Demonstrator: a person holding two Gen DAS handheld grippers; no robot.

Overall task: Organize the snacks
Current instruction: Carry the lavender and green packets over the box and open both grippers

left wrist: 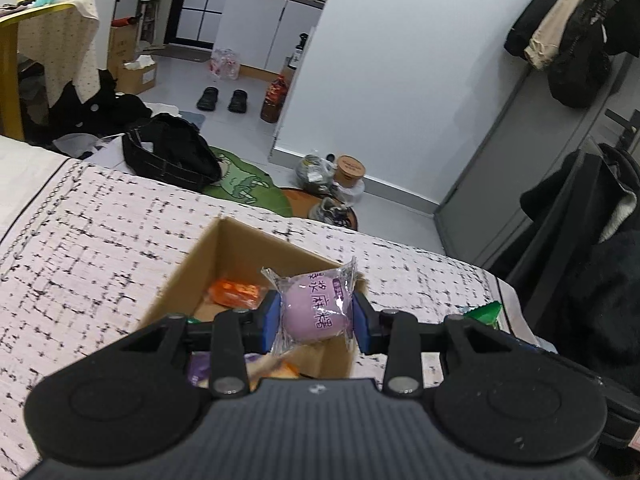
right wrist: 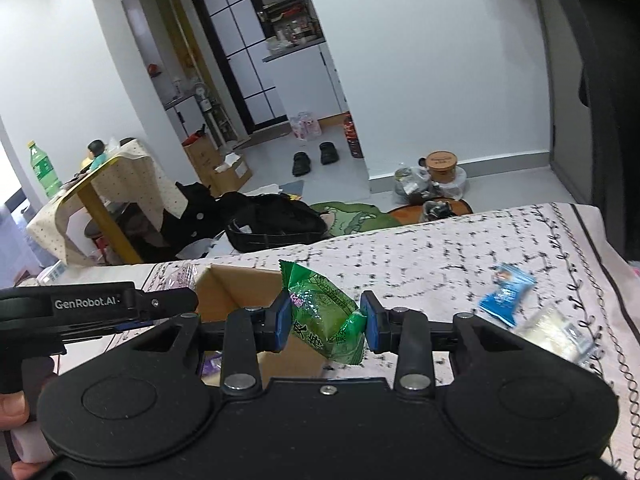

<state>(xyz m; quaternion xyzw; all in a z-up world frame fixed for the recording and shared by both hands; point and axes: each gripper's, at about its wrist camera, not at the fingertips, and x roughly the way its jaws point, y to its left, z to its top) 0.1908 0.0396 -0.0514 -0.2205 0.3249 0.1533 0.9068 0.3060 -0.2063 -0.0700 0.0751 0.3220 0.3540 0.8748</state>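
My left gripper [left wrist: 316, 314] is shut on a purple wrapped snack [left wrist: 314, 306] and holds it over the open cardboard box [left wrist: 236, 248] on the patterned bed cover. An orange snack [left wrist: 236, 292] and more packets lie inside the box. My right gripper [right wrist: 325, 320] is shut on a green wrapped snack [right wrist: 324, 316] and holds it just right of the box [right wrist: 236, 284]. A blue snack [right wrist: 506, 294] and a pale clear-wrapped snack [right wrist: 556, 330] lie on the bed at the right. The left gripper shows at the left edge of the right wrist view [right wrist: 92, 308].
The bed cover [left wrist: 92, 236] spreads left and right of the box. Beyond the bed's far edge are a black bag [left wrist: 172, 156], a green mat [left wrist: 248, 184] and shoes on the floor. Dark clothing [left wrist: 592, 240] hangs at the right.
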